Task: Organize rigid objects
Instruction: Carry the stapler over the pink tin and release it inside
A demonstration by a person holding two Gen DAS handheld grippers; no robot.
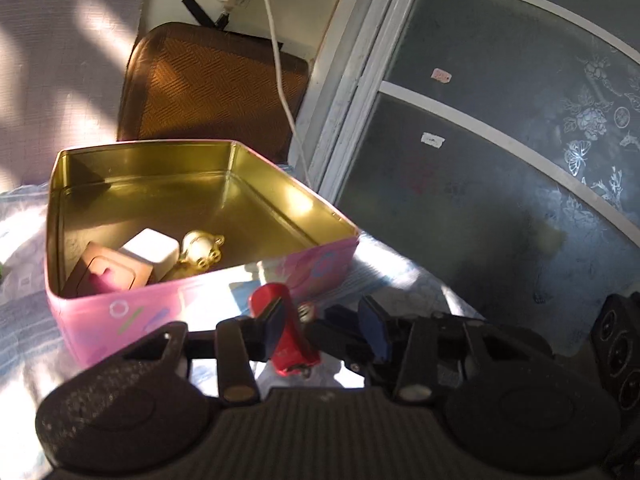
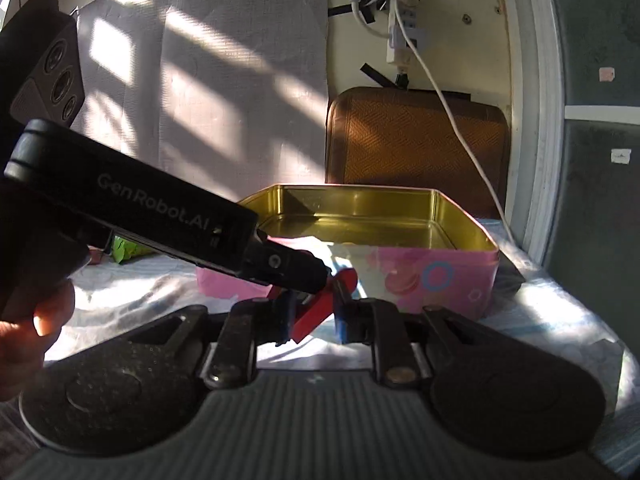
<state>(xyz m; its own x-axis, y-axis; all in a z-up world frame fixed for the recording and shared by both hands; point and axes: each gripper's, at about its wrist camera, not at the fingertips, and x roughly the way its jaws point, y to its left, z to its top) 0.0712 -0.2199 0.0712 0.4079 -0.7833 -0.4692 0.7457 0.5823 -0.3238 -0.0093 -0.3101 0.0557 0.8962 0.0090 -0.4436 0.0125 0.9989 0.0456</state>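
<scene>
Both sets of jaws, my left gripper (image 1: 324, 326) and right gripper (image 2: 314, 316), are clamped on one red object (image 1: 290, 332). It hangs just before the pink tin (image 1: 200, 312).

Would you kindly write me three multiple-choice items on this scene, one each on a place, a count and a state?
1. Where is the white cube?
A) beside the tin
B) inside the pink tin
C) behind the tin

2. How many things lie in the tin?
A) one
B) three
C) six

3. The tin is:
A) open on top
B) lidded
C) overturned

Key:
1 B, the cube sits on the tin's gold floor.
2 B, they are the cube, a brown box and a gold figurine.
3 A, the tin's inside shows from above.
</scene>
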